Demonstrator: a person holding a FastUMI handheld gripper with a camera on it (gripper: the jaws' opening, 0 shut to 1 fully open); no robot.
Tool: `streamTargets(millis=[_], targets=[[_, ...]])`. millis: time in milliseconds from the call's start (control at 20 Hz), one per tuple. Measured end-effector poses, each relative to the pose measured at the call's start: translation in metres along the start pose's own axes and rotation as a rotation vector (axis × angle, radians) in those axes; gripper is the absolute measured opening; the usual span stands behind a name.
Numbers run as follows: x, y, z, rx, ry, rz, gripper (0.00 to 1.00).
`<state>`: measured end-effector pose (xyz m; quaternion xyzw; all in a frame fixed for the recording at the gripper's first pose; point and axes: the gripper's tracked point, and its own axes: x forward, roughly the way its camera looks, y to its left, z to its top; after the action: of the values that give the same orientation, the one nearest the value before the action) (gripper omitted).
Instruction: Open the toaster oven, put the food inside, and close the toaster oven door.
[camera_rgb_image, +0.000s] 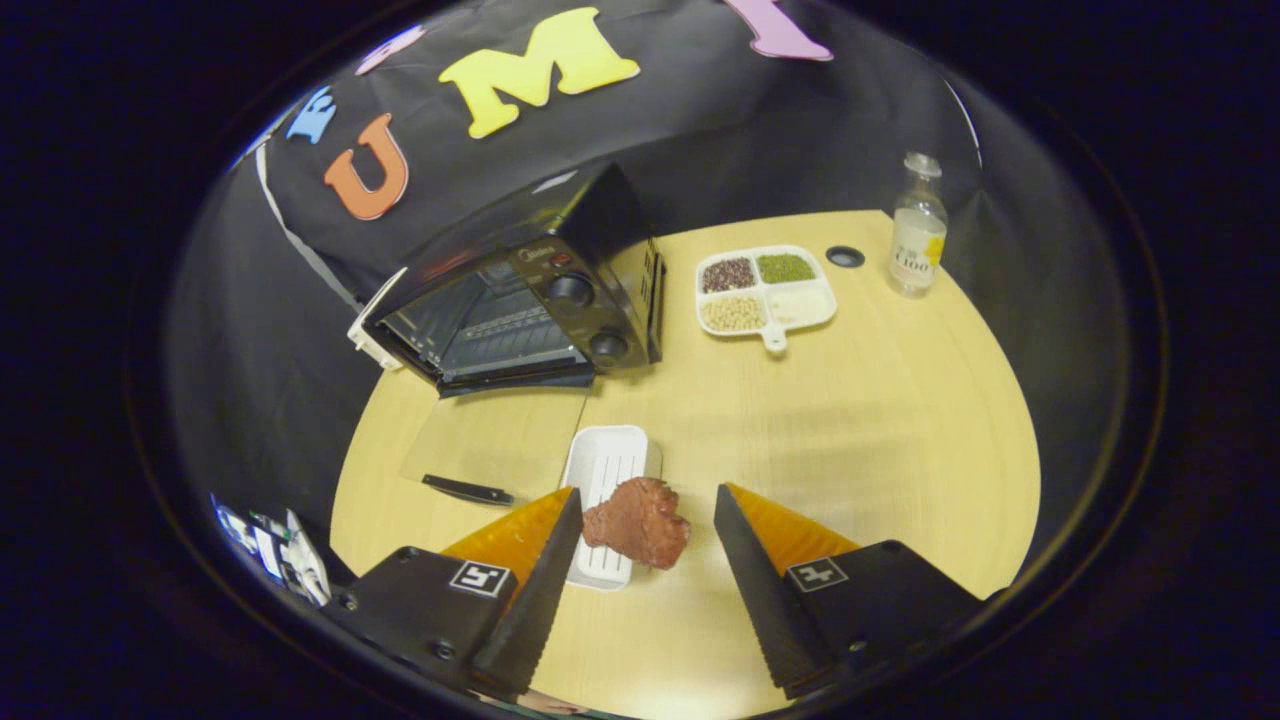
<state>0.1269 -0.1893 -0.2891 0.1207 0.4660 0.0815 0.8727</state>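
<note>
Hovering low over the desk, the tool has its fingers spread apart, clamped on nothing. Between them lies the meat, partly on a white tray. Left of the tray sits a knife. Upper left of centre stands the oven, door down. Right of it are a divided dish and a bottle.

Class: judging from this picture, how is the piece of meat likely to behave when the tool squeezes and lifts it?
The meat looks lumpy and soft, so it may flop or sag. Half of it overhangs the white tray, so it could slide off. The open tool straddles it, not yet touching.
</note>
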Motion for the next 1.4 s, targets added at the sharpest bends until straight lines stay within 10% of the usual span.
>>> streamTargets(millis=[250,300,400,900,1400], targets=[[0.015,-0.001,-0.024,0.084,0.086,0.144,0.6],[0.008,0.01,-0.023,0.095,0.084,0.206,0.22],[-0.008,0.014,-0.019,0.029,0.046,0.207,0.12],[-0.083,0.075,0.015,-0.352,-0.234,-0.061,0.12],[-0.05,0.16,0.029,-0.421,-0.404,-0.073,0.11]])
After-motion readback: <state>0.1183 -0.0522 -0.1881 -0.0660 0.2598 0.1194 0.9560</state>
